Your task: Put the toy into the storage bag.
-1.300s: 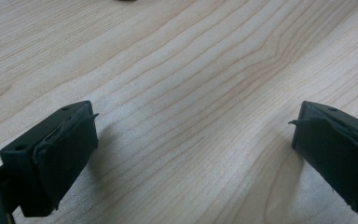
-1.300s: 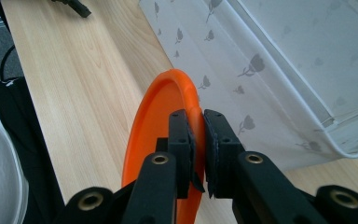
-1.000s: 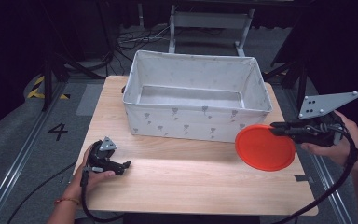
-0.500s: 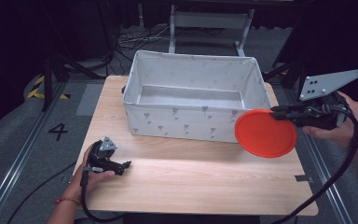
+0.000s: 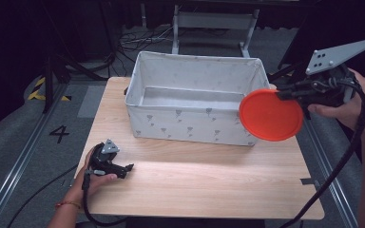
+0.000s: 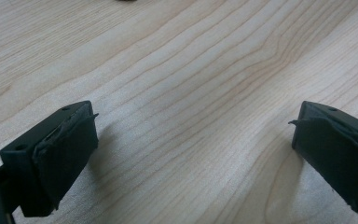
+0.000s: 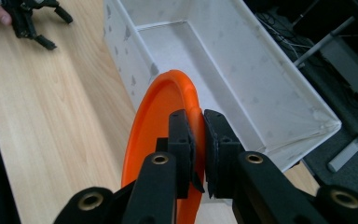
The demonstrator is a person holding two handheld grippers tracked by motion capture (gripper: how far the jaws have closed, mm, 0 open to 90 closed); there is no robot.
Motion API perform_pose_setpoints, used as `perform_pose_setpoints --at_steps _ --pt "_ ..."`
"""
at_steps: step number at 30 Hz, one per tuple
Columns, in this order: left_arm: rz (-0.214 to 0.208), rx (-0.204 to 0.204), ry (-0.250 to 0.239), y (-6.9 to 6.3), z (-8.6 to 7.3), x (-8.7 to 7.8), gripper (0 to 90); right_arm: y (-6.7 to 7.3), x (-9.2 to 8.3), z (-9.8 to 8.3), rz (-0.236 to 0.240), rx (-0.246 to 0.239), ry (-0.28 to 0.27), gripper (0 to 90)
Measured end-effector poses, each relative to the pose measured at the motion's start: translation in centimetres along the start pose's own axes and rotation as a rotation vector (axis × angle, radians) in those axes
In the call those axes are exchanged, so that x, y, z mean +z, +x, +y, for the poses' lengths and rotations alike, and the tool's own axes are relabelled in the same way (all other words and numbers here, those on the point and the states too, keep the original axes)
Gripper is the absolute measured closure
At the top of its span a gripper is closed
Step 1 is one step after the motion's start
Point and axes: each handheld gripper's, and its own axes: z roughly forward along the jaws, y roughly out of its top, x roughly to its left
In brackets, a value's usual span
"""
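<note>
My right claw [image 5: 285, 95] is clamped on the rim of an orange plastic disc [image 5: 271, 115], a flat round lid or plate with a raised lip. In the right gripper view my two black jaws pinch that lip between them, closed tight against it on either side, and the orange disc [image 7: 161, 140] stands on edge, running away from me. From the high view I hold it up off the table [image 5: 209, 180], its face tilted toward the camera, at the near right corner of the white fabric bin [image 5: 195, 126]. The disc overlaps that corner in the picture; I cannot tell whether it touches the fabric. My right hand [image 5: 349, 102] wraps the gripper body, with the grey three-cornered plate [image 5: 340, 54] above it and the black cable [image 5: 347, 156] hanging down past the table's right edge.

The bin sits toward the far side of the wooden table, open at the top, its white walls printed with small grey motifs. In the right gripper view the bin's inside [image 7: 223, 60] lies just beyond the disc.

My left claw [image 5: 127, 169] rests low on the table near its front left corner, held in my left hand [image 5: 92, 178], well apart from the bin. Its jaws stand wide apart with bare wood grain [image 6: 191, 93] between them, gripping nothing.
</note>
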Motion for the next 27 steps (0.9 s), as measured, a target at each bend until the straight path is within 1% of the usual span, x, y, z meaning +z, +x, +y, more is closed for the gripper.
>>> perform_pose_setpoints --at_steps 2,3,6,7,8,9,11,12,17,18,19,20,21,22,27 --pt "0.000 0.000 0.000 0.0 0.0 0.0 0.5 -0.4 0.1 0.6 -0.006 0.001 -0.003 82.3" --pt "0.000 0.000 0.000 0.0 0.0 0.0 0.5 -0.9 0.3 1.2 -0.017 0.004 -0.007 82.3" --pt "0.001 0.002 0.000 0.0 0.0 0.0 0.5 -1.5 0.8 1.8 -0.030 0.007 -0.009 82.3" --pt "0.001 0.002 0.000 0.0 0.0 0.0 0.5 -1.5 0.8 1.8 -0.030 0.007 -0.009 82.3" --pt "0.002 0.001 0.000 0.0 0.0 0.0 0.5 -1.9 1.2 2.3 -0.049 0.015 -0.013 82.3" --pt "0.001 0.002 0.000 0.0 0.0 0.0 0.5 -1.9 1.2 2.3 -0.049 0.015 -0.013 82.3" --pt "0.002 0.000 0.000 0.0 0.0 0.0 0.5 -2.7 1.9 3.0 -0.059 0.024 -0.008 82.3" --pt "0.001 -0.001 0.000 0.0 0.0 0.0 0.5 -3.0 2.2 3.3 -0.053 0.029 -0.006 82.4" --pt "0.002 0.000 0.000 0.0 0.0 0.0 0.5 -4.2 3.5 4.3 -0.067 0.036 -0.009 82.3" --pt "0.000 -0.001 -0.001 0.0 0.0 0.0 0.5 -4.5 3.8 4.4 -0.059 0.040 -0.005 82.3" --pt "-0.001 0.001 0.000 0.0 0.0 0.0 0.5 -4.8 4.2 4.5 -0.061 0.040 -0.003 82.3" --pt "-0.001 0.001 0.000 0.0 0.0 0.0 0.5 -4.8 4.2 4.5 -0.061 0.040 -0.003 82.3" --pt "0.001 0.002 0.000 0.0 0.0 0.0 0.5 -5.4 5.1 4.6 -0.054 0.047 -0.001 82.3" --pt "0.001 0.001 0.000 0.0 0.0 0.0 0.5 -5.6 5.4 4.6 -0.061 0.051 0.002 82.3" --pt "0.000 -0.001 -0.001 0.0 0.0 0.0 0.5 -6.7 6.9 4.4 -0.047 0.064 0.013 82.3"
